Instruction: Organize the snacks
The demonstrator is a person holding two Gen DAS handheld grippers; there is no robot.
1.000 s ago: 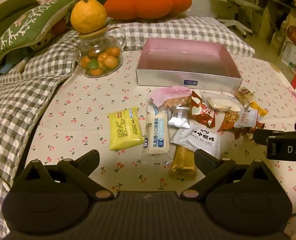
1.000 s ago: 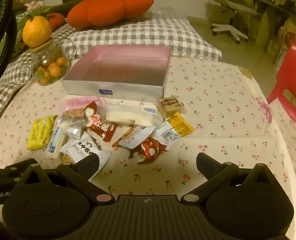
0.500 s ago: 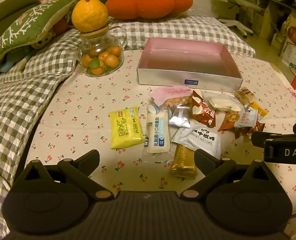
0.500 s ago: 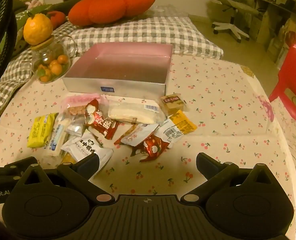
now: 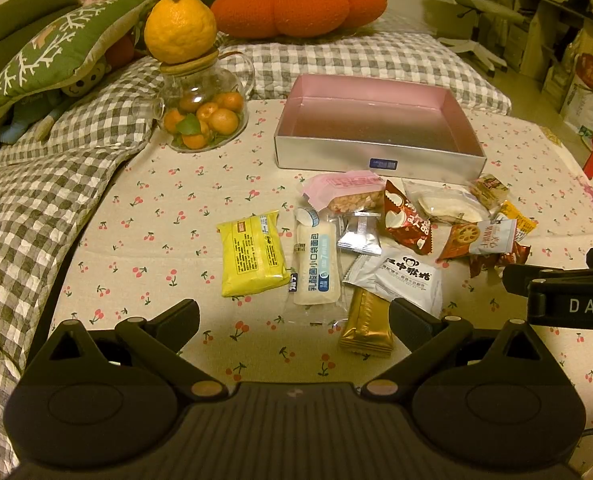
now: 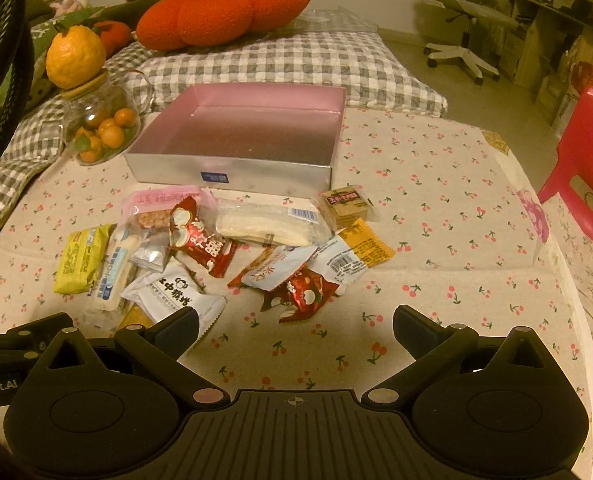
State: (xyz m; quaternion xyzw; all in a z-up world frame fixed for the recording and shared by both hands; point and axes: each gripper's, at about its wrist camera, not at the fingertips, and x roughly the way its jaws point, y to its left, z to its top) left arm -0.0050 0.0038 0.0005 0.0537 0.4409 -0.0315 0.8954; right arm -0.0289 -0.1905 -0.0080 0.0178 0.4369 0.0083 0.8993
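Observation:
An empty pink-lined silver box (image 5: 376,156) (image 6: 232,170) stands on the cherry-print cloth. In front of it lie several snack packs: a yellow pack (image 5: 252,254) (image 6: 81,258), a white bread pack (image 5: 316,266), a gold bar (image 5: 368,322), a white monkey-logo pack (image 5: 404,276) (image 6: 176,294), a red pack (image 5: 406,224) (image 6: 200,236) and a red candy (image 6: 302,292). My left gripper (image 5: 294,316) is open and empty just short of the yellow and white packs. My right gripper (image 6: 294,322) is open and empty just short of the red candy.
A glass jar of small oranges (image 5: 200,116) (image 6: 102,128) with a big orange on its lid stands left of the box. A checked blanket (image 5: 32,184) lies at the left. A red chair (image 6: 584,160) stands at the right. The right gripper's body shows in the left wrist view (image 5: 568,296).
Both grippers have moved slightly forward toward the snacks. Both stay open and empty. No snack has moved.

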